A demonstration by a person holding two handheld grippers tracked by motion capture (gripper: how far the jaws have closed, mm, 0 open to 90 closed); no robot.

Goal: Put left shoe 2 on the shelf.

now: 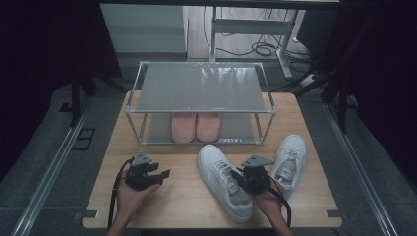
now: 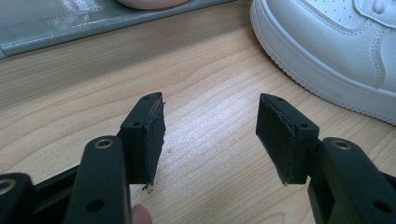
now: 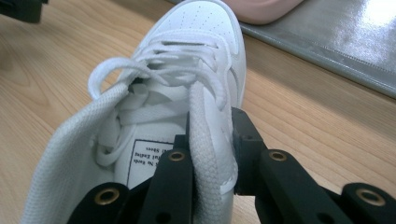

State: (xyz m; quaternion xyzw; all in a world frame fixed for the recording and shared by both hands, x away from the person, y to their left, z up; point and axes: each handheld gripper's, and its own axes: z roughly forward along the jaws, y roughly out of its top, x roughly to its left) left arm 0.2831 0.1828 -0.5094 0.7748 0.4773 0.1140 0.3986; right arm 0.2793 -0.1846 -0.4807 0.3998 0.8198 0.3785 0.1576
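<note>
Sneaker collar pinched: the right claw has its two black jaws clamped on the side wall of the near white sneaker, one jaw inside the opening, one outside, seen clearly in the right gripper view. That sneaker lies on the wooden bench, toe pointing toward the shoe rack. Its partner, the second white sneaker, sits just to the right, beside the gripping hand. Over on the left, the left claw hangs wide open above bare wood, nothing between its jaws, held well apart from the shoe. Pink slippers sit side by side on the rack's lower shelf.
</note>
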